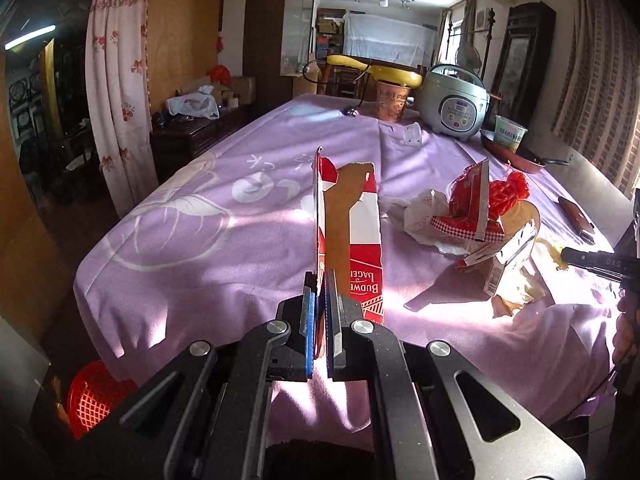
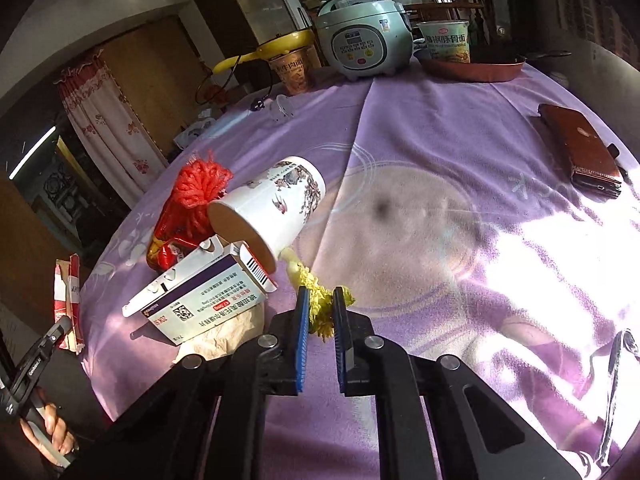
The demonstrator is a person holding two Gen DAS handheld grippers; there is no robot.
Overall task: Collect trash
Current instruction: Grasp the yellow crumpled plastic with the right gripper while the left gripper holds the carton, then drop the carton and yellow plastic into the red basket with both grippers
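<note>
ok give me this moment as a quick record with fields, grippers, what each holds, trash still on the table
left gripper: shut on red and white beer carton, held upright
right gripper: shut on yellow mesh scrap
surface: purple tablecloth
trash left: paper cup on its side, medicine box, red net, crumpled wrapper
bin: red basket, beside the table

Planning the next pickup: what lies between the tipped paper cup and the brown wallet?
Only bare purple tablecloth between the paper cup and the wallet, in the right wrist view.
</note>
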